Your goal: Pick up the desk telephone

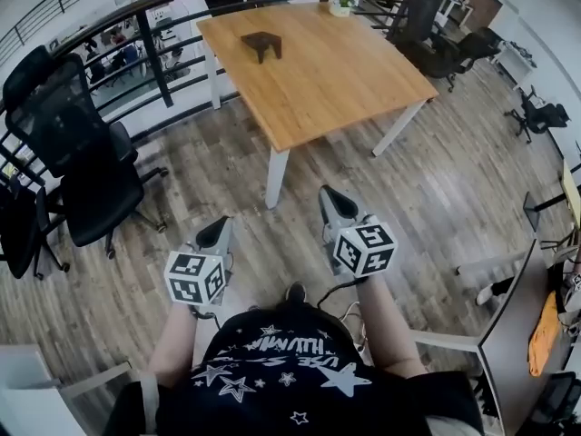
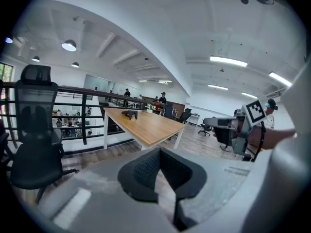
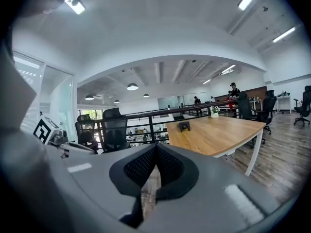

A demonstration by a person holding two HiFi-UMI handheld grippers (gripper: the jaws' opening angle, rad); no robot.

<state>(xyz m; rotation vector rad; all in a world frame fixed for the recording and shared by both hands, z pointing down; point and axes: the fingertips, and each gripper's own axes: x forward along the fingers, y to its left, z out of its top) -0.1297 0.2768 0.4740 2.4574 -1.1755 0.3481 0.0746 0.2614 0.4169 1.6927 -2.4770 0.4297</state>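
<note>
The desk telephone (image 1: 261,44), a dark low shape, sits on the wooden table (image 1: 363,80) toward its far left part, well apart from the person. In the head view it lies at about twelve o'clock from the left gripper (image 1: 218,230) and eleven o'clock from the right gripper (image 1: 334,198). Both grippers hang at waist level in front of the person's body, side by side, with a stretch of bare floor (image 1: 436,198) between them and the near table edge. This looks like a carrying posture and not a reach. Each gripper's own view shows its two dark pads pressed together at the tips with nothing between them, only floor visible through the slot lower down, so both are empty. Keeping them closed probably makes sense while the phone is out of range, since there is nothing to grasp. Both point forward and a little downward toward the table, and the phone shows small and far ahead in each gripper view, which suggests the person is lined up to approach. The task seems barely begun: the phone rests untouched on the tabletop. A black office chair (image 1: 82,153) stands at about nine o'clock by the railing (image 1: 163,71), clear of the straight path, and a small potted plant (image 1: 342,3) sits at the table's far edge, at about one o'clock from the phone. The next move likely calls for walking up to the table and spreading one pair of jaws before reaching.
</note>
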